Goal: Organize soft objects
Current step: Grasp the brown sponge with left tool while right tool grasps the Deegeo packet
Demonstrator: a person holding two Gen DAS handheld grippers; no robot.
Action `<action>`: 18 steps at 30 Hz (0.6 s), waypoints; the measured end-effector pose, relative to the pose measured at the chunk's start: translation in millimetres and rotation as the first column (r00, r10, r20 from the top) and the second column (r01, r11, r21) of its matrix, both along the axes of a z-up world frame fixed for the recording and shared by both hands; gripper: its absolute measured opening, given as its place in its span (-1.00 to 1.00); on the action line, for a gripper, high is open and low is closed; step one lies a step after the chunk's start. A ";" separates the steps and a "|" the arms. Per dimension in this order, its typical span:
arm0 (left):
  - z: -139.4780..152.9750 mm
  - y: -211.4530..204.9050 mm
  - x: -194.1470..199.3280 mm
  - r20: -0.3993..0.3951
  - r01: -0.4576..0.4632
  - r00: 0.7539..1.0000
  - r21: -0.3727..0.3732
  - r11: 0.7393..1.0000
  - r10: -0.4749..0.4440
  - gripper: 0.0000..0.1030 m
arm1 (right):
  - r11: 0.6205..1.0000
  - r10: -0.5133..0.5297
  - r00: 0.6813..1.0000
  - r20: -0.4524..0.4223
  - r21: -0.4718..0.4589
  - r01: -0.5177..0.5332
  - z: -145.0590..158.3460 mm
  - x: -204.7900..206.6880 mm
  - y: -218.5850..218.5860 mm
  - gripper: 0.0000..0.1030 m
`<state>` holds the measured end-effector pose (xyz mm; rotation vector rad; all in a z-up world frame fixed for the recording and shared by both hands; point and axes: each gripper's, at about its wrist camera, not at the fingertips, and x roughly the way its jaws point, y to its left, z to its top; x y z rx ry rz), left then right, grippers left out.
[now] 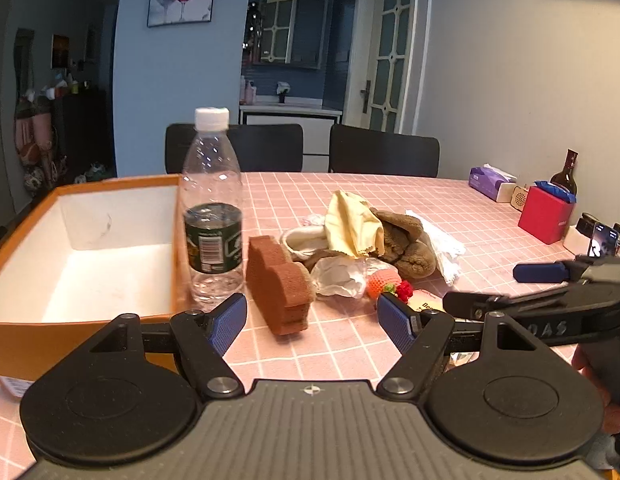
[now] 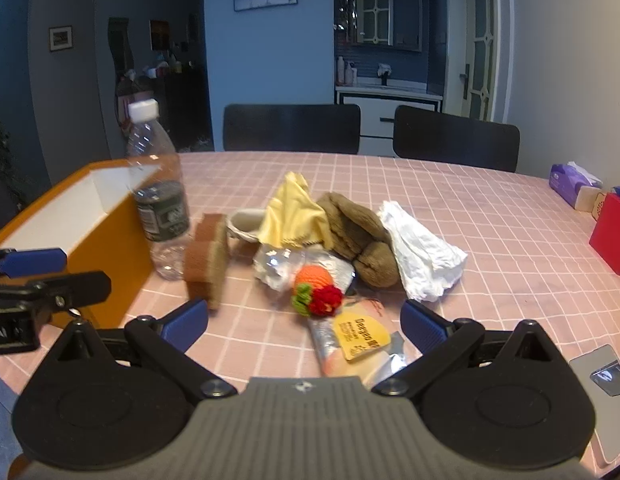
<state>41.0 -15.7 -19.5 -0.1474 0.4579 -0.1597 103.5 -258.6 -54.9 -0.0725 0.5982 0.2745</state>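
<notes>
A brown sponge [image 1: 280, 284] stands on edge on the pink checked tablecloth, just ahead of my left gripper [image 1: 312, 322], whose blue pads are open and hold nothing. Behind the sponge lie a yellow cloth [image 1: 352, 222], a brown plush toy [image 1: 406, 242], white tissue [image 1: 442, 244] and an orange and red knitted toy [image 1: 386, 282]. My right gripper [image 2: 306, 322] is open too, with the knitted toy [image 2: 316, 288] and a yellow-labelled packet [image 2: 360, 338] lying on the table between and below its fingers. The sponge [image 2: 208, 258] sits to its left.
An orange box [image 1: 14, 324] with a white inside stands at the left, a clear water bottle [image 1: 212, 208] against its right wall. At the far right are a red box [image 1: 546, 214], a purple tissue pack [image 1: 490, 182] and a dark bottle [image 1: 566, 172]. Two black chairs stand behind the table.
</notes>
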 end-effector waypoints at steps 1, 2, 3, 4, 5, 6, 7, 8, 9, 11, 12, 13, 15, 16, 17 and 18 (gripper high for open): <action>-2.7 -0.7 4.4 -0.015 0.007 1.000 -0.003 1.000 -0.007 0.70 | 1.000 -0.002 1.000 -0.001 -0.008 0.002 -4.8 4.6 -0.9 0.90; -6.8 -1.8 9.8 -0.033 0.009 0.999 0.008 1.000 -0.009 0.70 | 1.000 0.001 1.000 0.001 -0.014 -0.001 -10.4 9.2 -1.1 0.86; -12.0 -3.5 15.7 -0.040 0.010 0.999 0.022 1.000 -0.009 0.70 | 1.000 0.001 1.000 -0.002 -0.023 -0.001 -15.7 13.8 -1.8 0.83; -15.5 -5.1 20.0 -0.049 0.010 0.999 0.022 1.000 -0.009 0.71 | 0.999 -0.003 1.000 -0.008 -0.032 0.003 -21.2 18.5 -2.7 0.83; -19.5 -7.0 24.7 -0.065 0.007 0.998 0.029 1.000 -0.005 0.71 | 0.999 -0.008 1.000 -0.017 -0.036 0.008 -26.5 23.5 -3.5 0.82; -24.2 -8.5 29.9 -0.080 0.007 0.997 0.038 0.999 -0.004 0.72 | 0.999 -0.012 1.000 -0.027 -0.034 0.011 -31.2 27.9 -4.5 0.82; -28.3 -10.1 34.8 -0.086 0.012 0.996 0.041 0.999 -0.008 0.74 | 0.999 -0.010 0.999 -0.036 -0.030 0.009 -36.0 32.6 -5.9 0.82; -32.1 -12.0 40.1 -0.093 0.010 0.996 0.046 0.999 -0.006 0.75 | 0.999 -0.010 0.999 -0.049 -0.031 0.008 -41.0 38.0 -6.7 0.82; -37.7 -14.2 47.8 -0.099 0.005 0.995 0.062 0.998 0.002 0.76 | 0.999 -0.012 0.998 -0.063 -0.036 0.010 -45.5 43.4 -7.1 0.83; -46.7 -16.3 60.4 -0.106 0.000 0.994 0.074 0.997 0.008 0.77 | 0.999 -0.010 0.996 -0.084 -0.051 0.006 -55.3 54.9 -7.2 0.90; -50.0 -18.0 66.6 -0.116 -0.010 0.993 0.091 0.996 0.020 0.77 | 0.998 -0.021 0.996 -0.092 -0.065 0.015 -60.5 60.6 -6.9 0.91; -52.6 -20.0 71.6 -0.113 -0.015 0.993 0.110 0.994 0.027 0.77 | 0.997 -0.028 0.995 -0.096 -0.076 0.021 -65.3 65.1 -7.6 0.91; -58.5 -24.5 80.4 -0.094 -0.026 0.995 0.161 0.987 0.042 0.77 | 0.996 -0.029 0.994 -0.110 -0.090 0.019 -74.7 73.9 -8.1 0.93; -61.0 -26.6 84.7 -0.097 -0.029 0.994 0.187 0.982 0.048 0.77 | 0.996 -0.026 0.992 -0.121 -0.092 0.015 -79.6 78.3 -8.4 0.94; -63.9 -27.4 88.9 -0.096 -0.021 0.995 0.202 0.979 0.041 0.77 | 0.996 -0.022 0.991 -0.134 -0.091 0.010 -84.5 82.9 -9.0 0.95; -66.4 -27.9 92.7 -0.094 -0.014 0.995 0.209 0.978 0.035 0.77 | 0.996 -0.023 0.988 -0.151 -0.093 0.009 -89.4 87.8 -9.9 0.95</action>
